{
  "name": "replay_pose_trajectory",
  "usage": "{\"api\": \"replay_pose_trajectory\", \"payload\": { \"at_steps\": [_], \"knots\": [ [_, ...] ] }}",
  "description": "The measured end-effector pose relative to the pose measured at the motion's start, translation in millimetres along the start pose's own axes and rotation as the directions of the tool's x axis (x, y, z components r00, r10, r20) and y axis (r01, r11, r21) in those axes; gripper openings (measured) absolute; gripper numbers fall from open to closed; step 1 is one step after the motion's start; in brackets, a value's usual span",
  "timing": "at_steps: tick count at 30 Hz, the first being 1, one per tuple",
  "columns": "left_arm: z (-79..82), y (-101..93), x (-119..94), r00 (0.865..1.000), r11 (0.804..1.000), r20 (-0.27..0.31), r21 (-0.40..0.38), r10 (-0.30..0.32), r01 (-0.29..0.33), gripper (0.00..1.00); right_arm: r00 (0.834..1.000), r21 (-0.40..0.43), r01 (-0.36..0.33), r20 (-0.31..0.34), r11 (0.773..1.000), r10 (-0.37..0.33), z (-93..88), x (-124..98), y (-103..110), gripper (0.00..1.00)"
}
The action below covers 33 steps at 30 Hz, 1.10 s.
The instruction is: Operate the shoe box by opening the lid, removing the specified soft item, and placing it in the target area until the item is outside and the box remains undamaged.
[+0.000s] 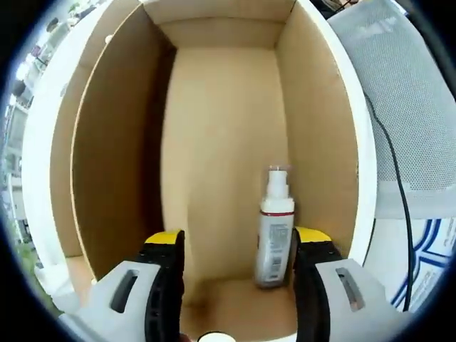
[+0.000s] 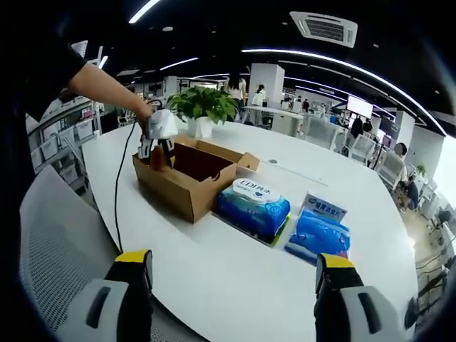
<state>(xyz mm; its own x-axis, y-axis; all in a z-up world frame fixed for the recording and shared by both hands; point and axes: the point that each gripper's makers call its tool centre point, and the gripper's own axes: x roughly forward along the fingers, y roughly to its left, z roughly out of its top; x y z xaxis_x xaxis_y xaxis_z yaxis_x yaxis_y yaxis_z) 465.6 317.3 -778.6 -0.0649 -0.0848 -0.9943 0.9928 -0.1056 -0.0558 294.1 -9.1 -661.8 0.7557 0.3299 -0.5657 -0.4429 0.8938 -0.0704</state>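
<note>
Open cardboard shoe box [image 1: 221, 142] seen from inside in left gripper view; white spray bottle [image 1: 274, 228] with red band stood upright on box floor near right wall. Left gripper [image 1: 235, 285] poised at box mouth, jaws spread wide, nothing gripped.

In right gripper view, same box [image 2: 189, 174] set on white table [image 2: 235, 285], flaps raised. Right gripper [image 2: 235, 285] held apart, empty. Blue wipes pack [image 2: 253, 206] laid just beside box; second blue pack [image 2: 318, 231], possibly tissues, near it. Potted plant [image 2: 203, 107] placed behind box.
</note>
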Motion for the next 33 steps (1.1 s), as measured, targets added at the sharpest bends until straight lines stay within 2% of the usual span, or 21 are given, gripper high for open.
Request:
{"api": "replay_pose_trajectory", "payload": {
  "at_steps": [10,19,24,33],
  "knots": [
    [-0.8,-1.1,5,1.000,1.000,0.006,0.002,-0.004,0.004,0.57,1.000,-0.006,0.000,-0.012,1.000,0.000,-0.9,1,-1,0.93],
    [-2.4,-9.5,7,0.999,0.999,0.033,-0.033,-0.030,0.031,0.43,1.000,-0.011,-0.009,-0.017,1.000,0.009,-0.4,4,4,0.92],
    [-4.4,-14.7,9,0.999,0.998,0.034,-0.038,-0.041,0.042,0.30,1.000,-0.016,-0.014,-0.017,1.000,0.013,-0.1,4,5,0.91],
    [-3.5,-13.0,10,0.999,1.000,0.038,-0.017,-0.024,0.024,0.26,1.000,-0.015,-0.012,-0.022,1.000,0.011,-2.2,4,5,0.90]
  ]
}}
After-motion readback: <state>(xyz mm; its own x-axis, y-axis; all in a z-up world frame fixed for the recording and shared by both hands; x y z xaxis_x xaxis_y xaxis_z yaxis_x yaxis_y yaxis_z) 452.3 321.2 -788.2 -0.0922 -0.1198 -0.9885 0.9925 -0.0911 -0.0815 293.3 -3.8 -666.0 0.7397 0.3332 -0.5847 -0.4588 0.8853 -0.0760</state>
